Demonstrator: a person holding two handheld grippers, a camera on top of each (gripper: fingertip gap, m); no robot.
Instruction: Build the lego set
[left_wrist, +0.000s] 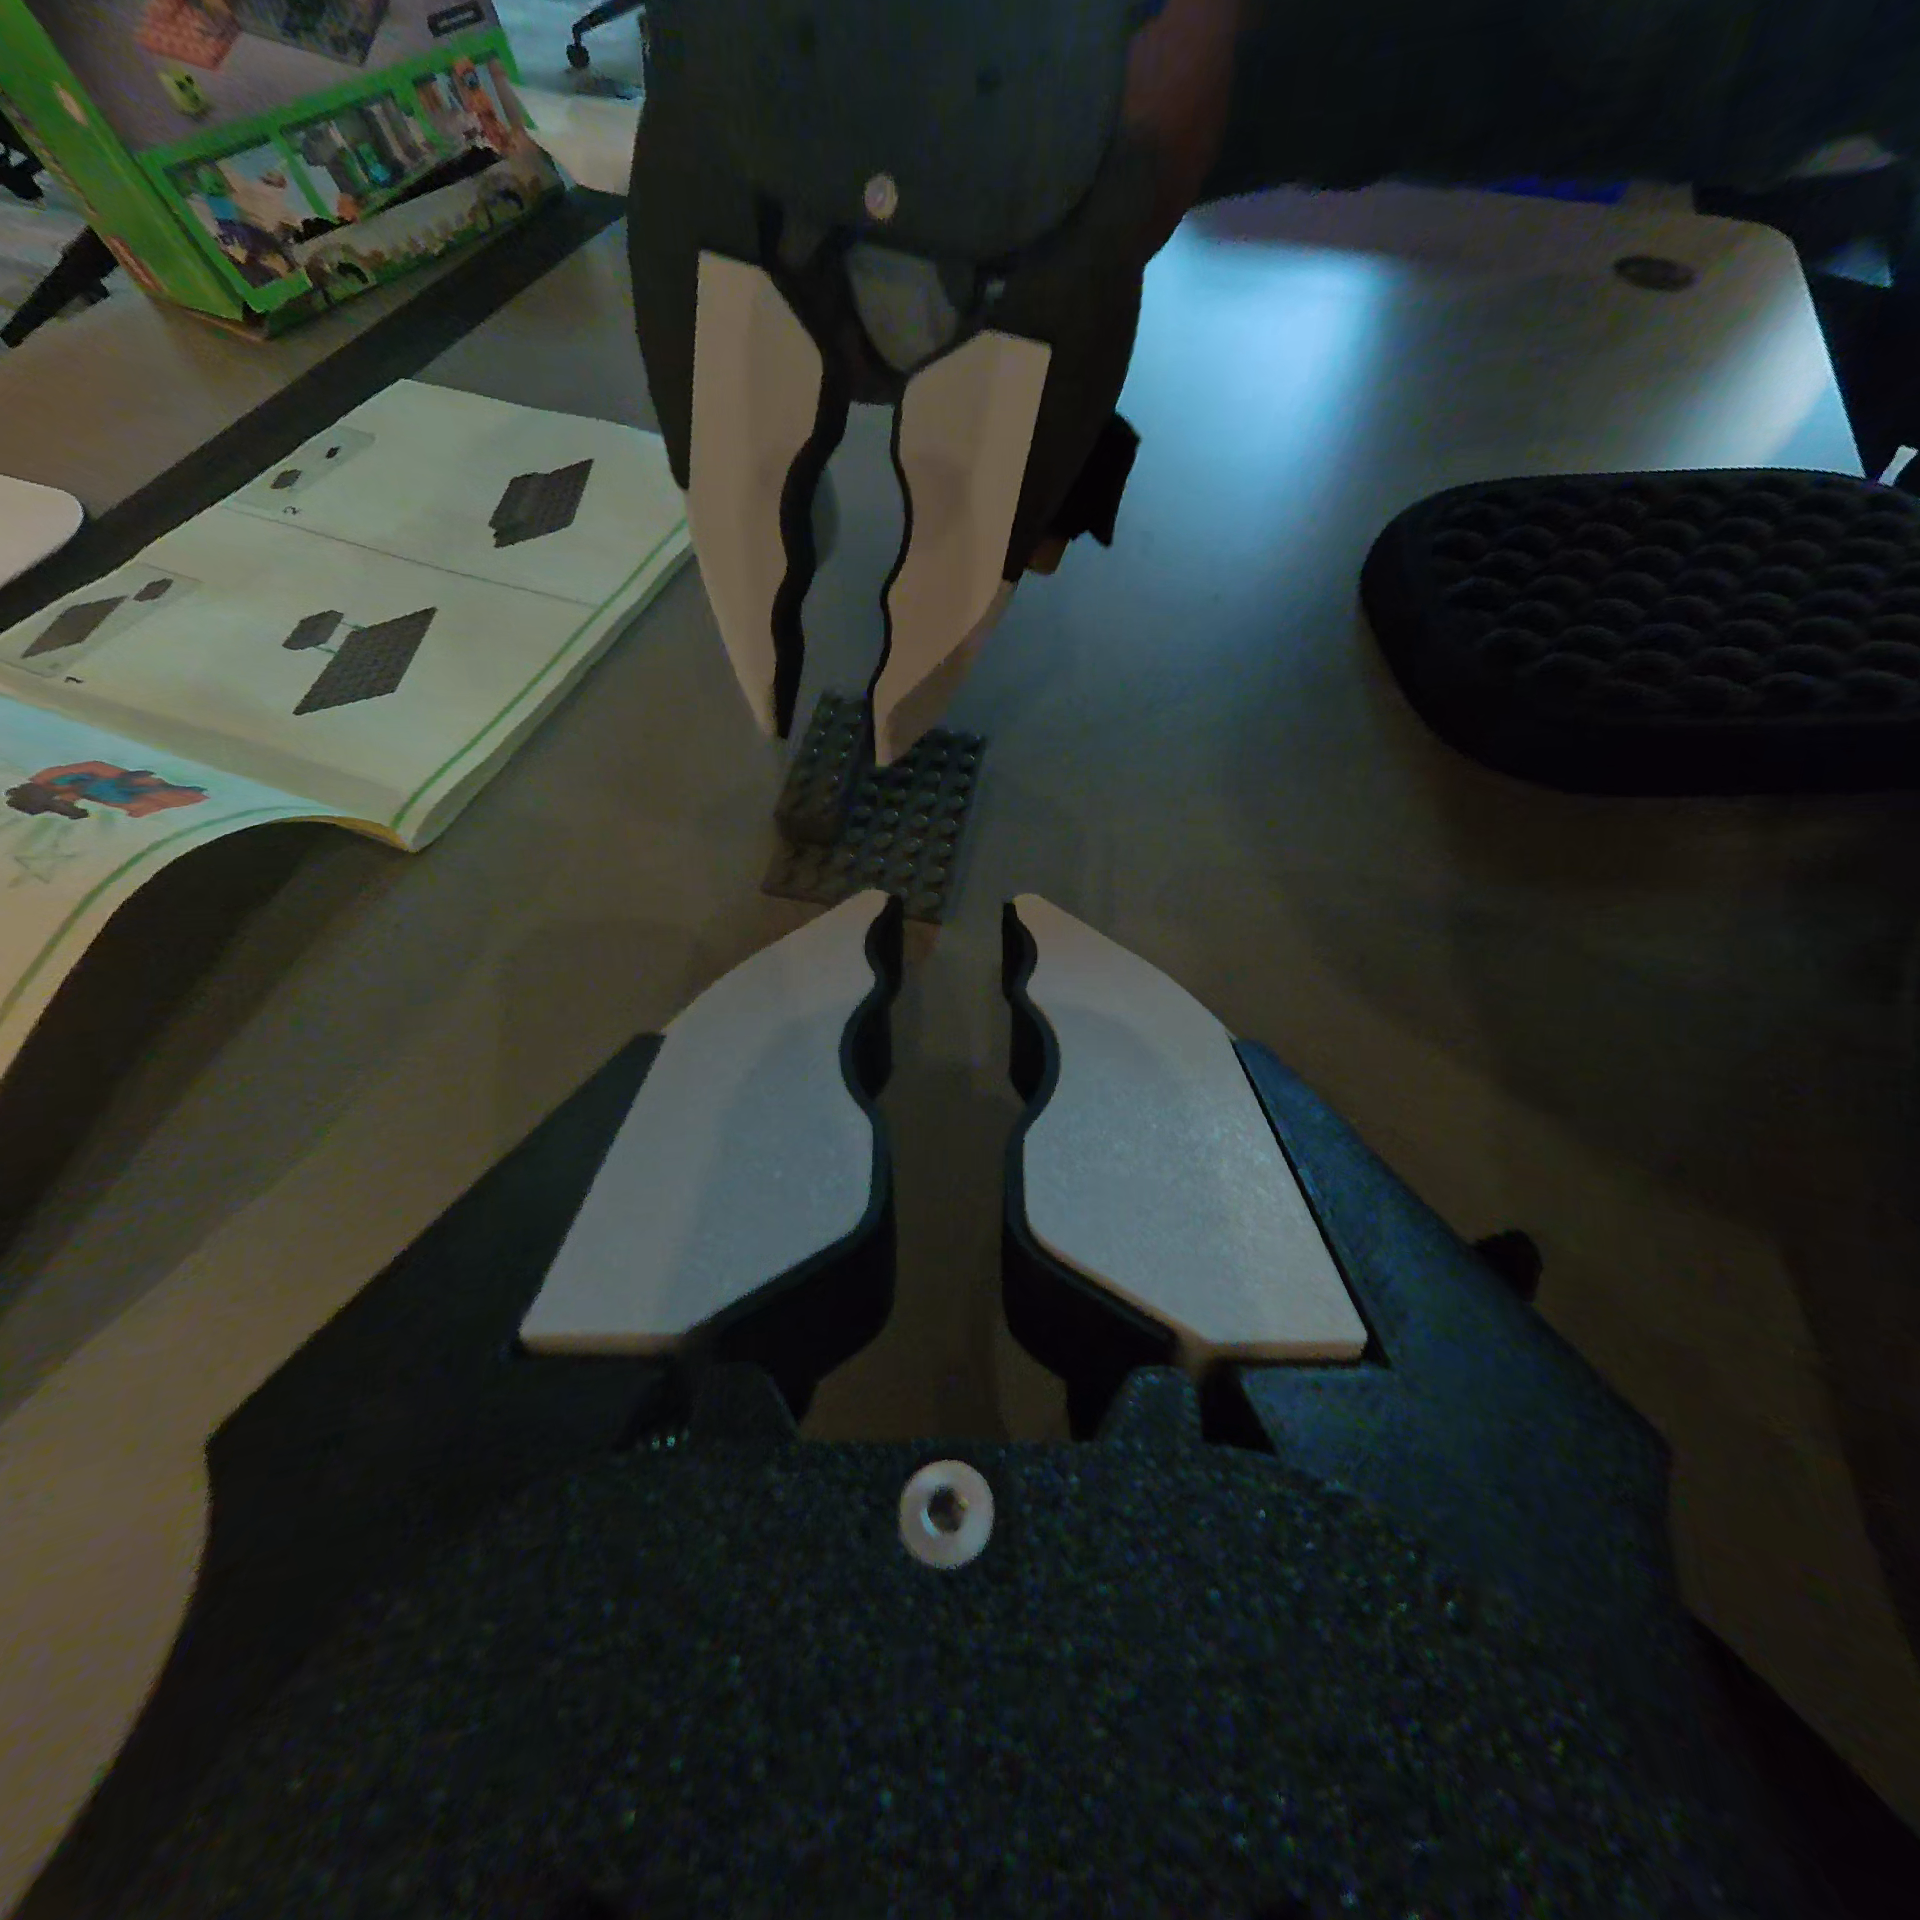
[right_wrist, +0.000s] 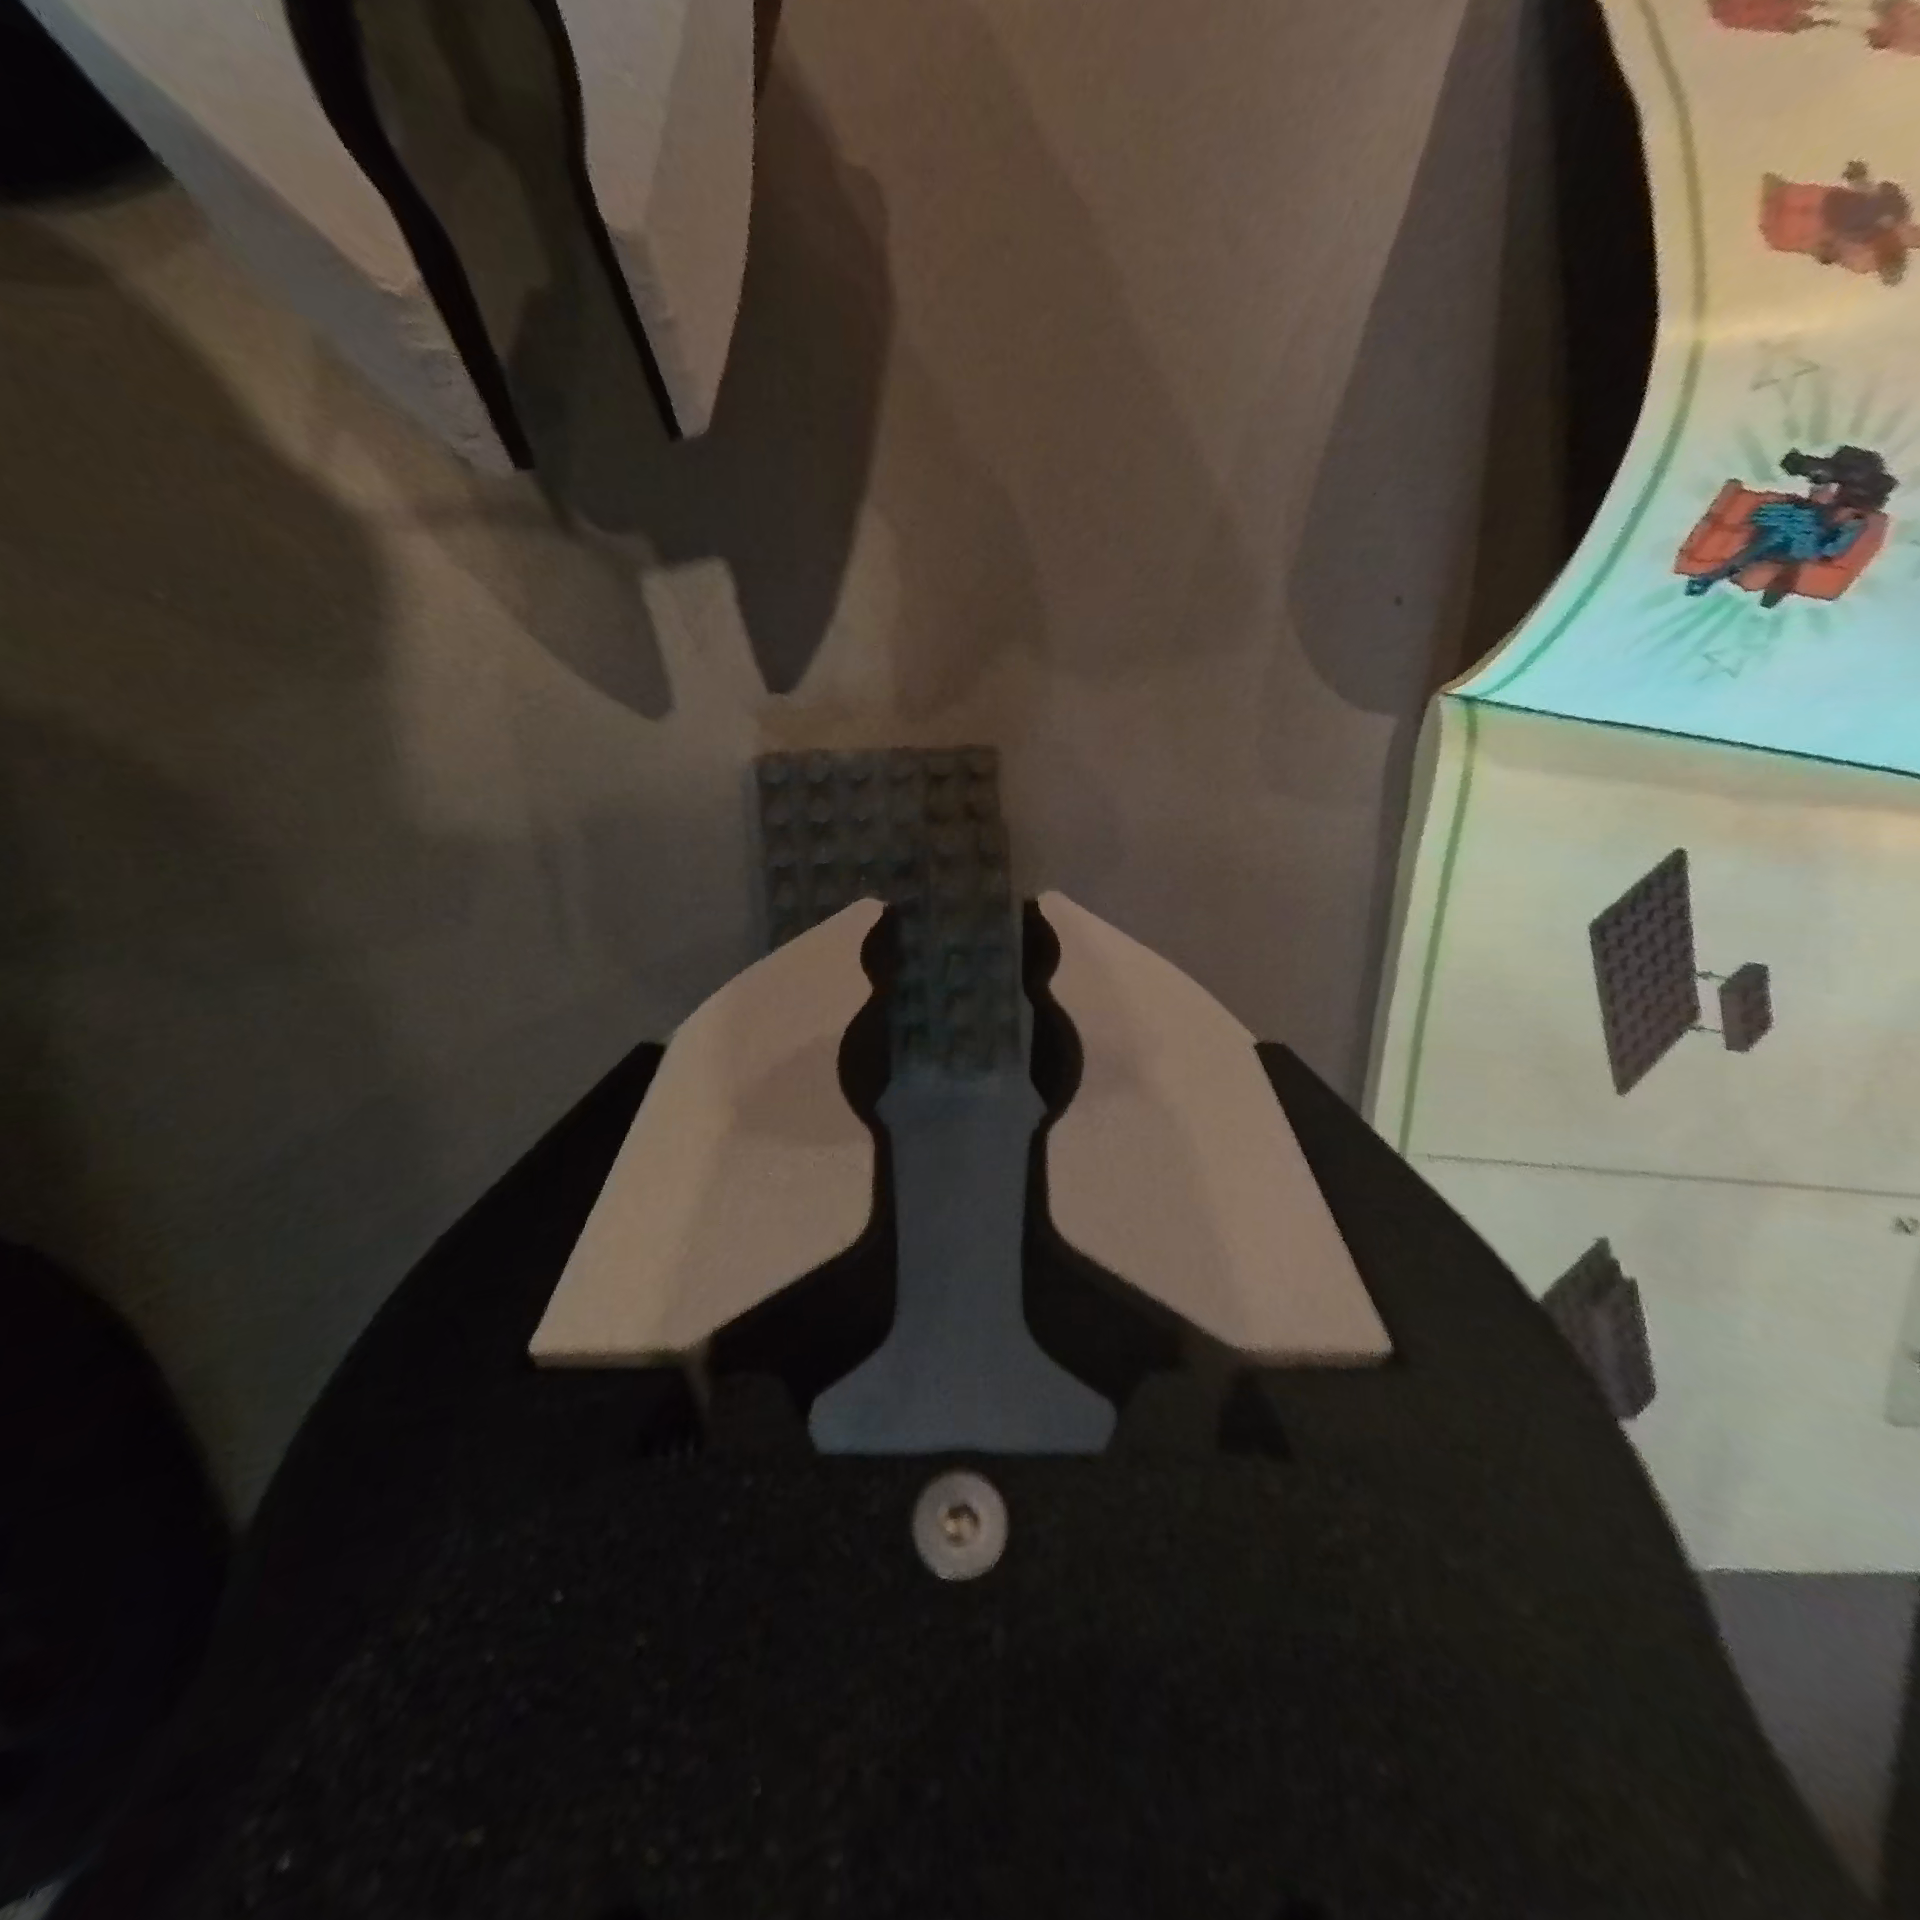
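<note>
A dark grey studded baseplate (left_wrist: 904, 831) lies flat on the grey table. A dark grey brick (left_wrist: 826, 764) sits along its left edge in the left wrist view. My right gripper (left_wrist: 831, 732) comes down from the far side, its white fingers closed on the brick's sides. In the right wrist view the brick (right_wrist: 956, 977) fills the gap between the right gripper's fingers (right_wrist: 956, 904), with the baseplate (right_wrist: 831, 831) beyond it. My left gripper (left_wrist: 951, 920) is open and empty, its tips just short of the plate's near edge. It also shows in the right wrist view (right_wrist: 597, 447).
An open instruction booklet (left_wrist: 343, 613) lies left of the plate and shows in the right wrist view (right_wrist: 1662, 935). The green set box (left_wrist: 291, 177) stands at the far left across a table gap. A black dimpled pad (left_wrist: 1662, 623) lies at the right.
</note>
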